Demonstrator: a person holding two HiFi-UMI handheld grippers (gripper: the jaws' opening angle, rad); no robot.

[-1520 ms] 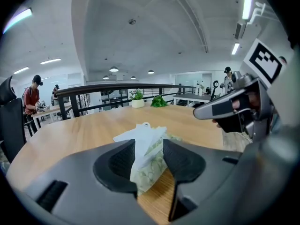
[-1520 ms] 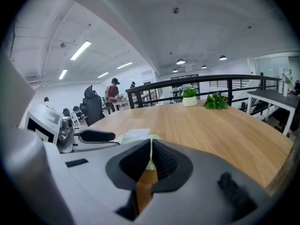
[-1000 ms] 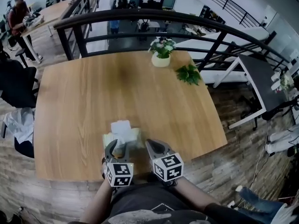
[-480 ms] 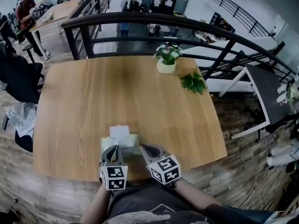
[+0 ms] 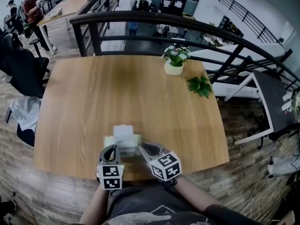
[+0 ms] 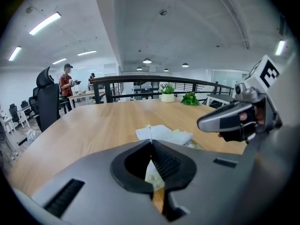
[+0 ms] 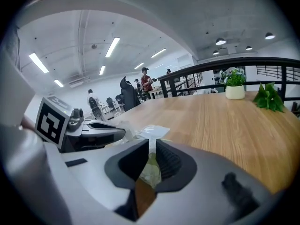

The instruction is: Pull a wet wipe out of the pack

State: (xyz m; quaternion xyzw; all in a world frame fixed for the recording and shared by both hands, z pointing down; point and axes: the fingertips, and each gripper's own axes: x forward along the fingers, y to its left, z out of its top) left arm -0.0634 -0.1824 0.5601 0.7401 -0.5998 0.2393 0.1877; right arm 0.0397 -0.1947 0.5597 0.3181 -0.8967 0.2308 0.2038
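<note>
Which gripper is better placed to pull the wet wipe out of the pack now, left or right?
Left, probably. The left gripper looks shut on a white edge of the wet wipe, while the right gripper pinches the pack, so it can hold that down.

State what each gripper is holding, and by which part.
Right gripper: the pack, by its near edge. Left gripper: apparently the white wipe sticking out of the pack, pinched at its near corner.
</note>
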